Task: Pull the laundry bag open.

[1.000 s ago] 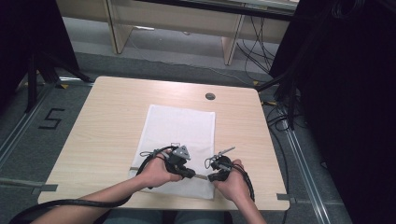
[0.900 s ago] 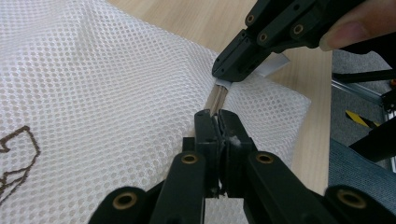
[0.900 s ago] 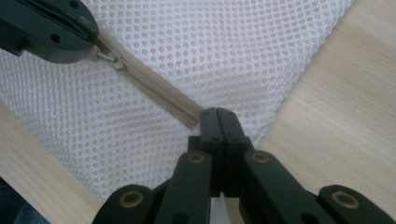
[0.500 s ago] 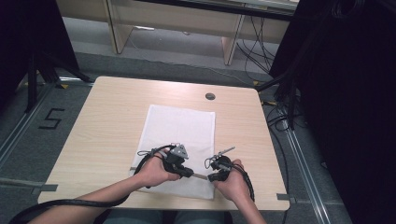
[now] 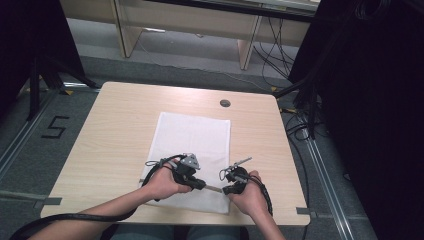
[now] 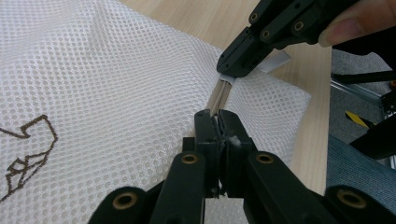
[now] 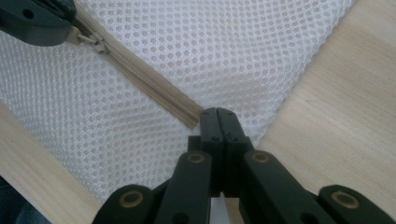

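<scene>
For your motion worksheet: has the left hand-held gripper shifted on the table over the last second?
No. The left hand-held gripper sits at the same spot near the mesh bag's front edge, judged against the table's grommet hole.

White mesh cloth bag [image 5: 192, 150], beige zipper [image 7: 140, 77]; matt wood table [image 5: 115, 130].

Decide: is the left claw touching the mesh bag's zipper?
Touching. In the left gripper view the left claw is shut on the zipper of the mesh bag.

Brown mark [image 6: 25, 154] on mesh bag [image 6: 116, 93], perhaps a logo, is cut off.
</scene>
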Action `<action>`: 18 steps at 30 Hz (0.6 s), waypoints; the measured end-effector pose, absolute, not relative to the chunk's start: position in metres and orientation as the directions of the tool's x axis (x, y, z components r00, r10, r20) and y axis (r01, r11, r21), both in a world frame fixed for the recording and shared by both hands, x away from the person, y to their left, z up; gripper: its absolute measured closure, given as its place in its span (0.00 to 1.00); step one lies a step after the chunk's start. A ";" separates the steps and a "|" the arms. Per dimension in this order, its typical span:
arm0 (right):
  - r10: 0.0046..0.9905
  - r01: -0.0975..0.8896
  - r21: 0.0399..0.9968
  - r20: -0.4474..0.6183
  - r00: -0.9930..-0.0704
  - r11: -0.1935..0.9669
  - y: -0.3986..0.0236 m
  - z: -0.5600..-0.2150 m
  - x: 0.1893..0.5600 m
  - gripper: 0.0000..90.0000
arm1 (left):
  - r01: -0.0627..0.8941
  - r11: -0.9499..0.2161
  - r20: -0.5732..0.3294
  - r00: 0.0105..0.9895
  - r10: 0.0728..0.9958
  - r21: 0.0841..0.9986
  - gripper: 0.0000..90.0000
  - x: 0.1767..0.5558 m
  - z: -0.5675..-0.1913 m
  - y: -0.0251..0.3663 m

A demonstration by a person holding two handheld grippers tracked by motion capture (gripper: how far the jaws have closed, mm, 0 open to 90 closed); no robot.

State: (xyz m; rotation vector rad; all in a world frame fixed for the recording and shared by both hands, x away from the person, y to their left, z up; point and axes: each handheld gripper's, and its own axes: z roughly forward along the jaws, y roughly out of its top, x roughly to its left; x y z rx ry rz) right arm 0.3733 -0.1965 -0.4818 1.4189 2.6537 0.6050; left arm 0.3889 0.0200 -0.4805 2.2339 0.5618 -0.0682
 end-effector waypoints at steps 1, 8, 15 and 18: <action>0.812 0.784 0.373 0.120 -0.571 0.496 -0.197 -0.482 0.373 1.00 | 0.408 -0.573 -0.224 0.904 0.365 0.711 0.97 0.389 -0.481 0.020; 0.813 0.784 0.375 0.120 -0.570 0.495 -0.196 -0.482 0.373 1.00 | 0.407 -0.574 -0.222 0.904 0.366 0.711 0.97 0.390 -0.479 0.023; 0.812 0.784 0.373 0.120 -0.571 0.496 -0.197 -0.482 0.373 1.00 | 0.413 -0.569 -0.231 0.902 0.366 0.711 0.97 0.390 -0.479 0.026; 0.812 0.785 0.374 0.125 -0.570 0.494 -0.196 -0.482 0.373 1.00 | 0.407 -0.575 -0.222 0.904 0.365 0.710 0.97 0.390 -0.479 0.027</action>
